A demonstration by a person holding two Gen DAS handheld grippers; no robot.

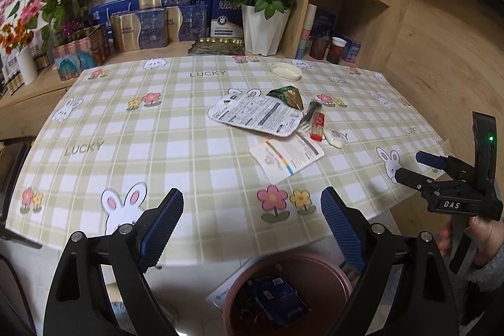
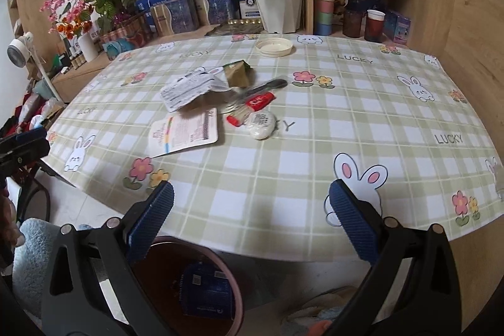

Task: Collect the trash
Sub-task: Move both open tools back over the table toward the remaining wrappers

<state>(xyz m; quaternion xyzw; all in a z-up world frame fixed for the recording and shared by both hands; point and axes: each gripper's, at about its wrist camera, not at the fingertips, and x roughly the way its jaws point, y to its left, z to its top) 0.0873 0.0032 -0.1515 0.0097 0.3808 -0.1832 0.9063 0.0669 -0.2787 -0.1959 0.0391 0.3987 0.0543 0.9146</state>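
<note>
Below, blue box point(image 1: 278, 298) in bin point(image 1: 327, 265) — jaws empty.

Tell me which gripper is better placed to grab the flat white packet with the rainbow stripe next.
Probably the right gripper. The striped packet lies at the near edge of the trash pile, and in the left wrist view the right gripper's open fingers sit close beside it. The left gripper is also open, but farther back.

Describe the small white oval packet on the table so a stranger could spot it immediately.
Start at the checked tablecloth with rabbits and the word LUCKY. Near its middle lies a cluster of litter; the white oval packet sits at the cluster's near right edge, touching the red wrapper. It alone is small, rounded and puffy; the neighbouring sheets lie flat.
</note>
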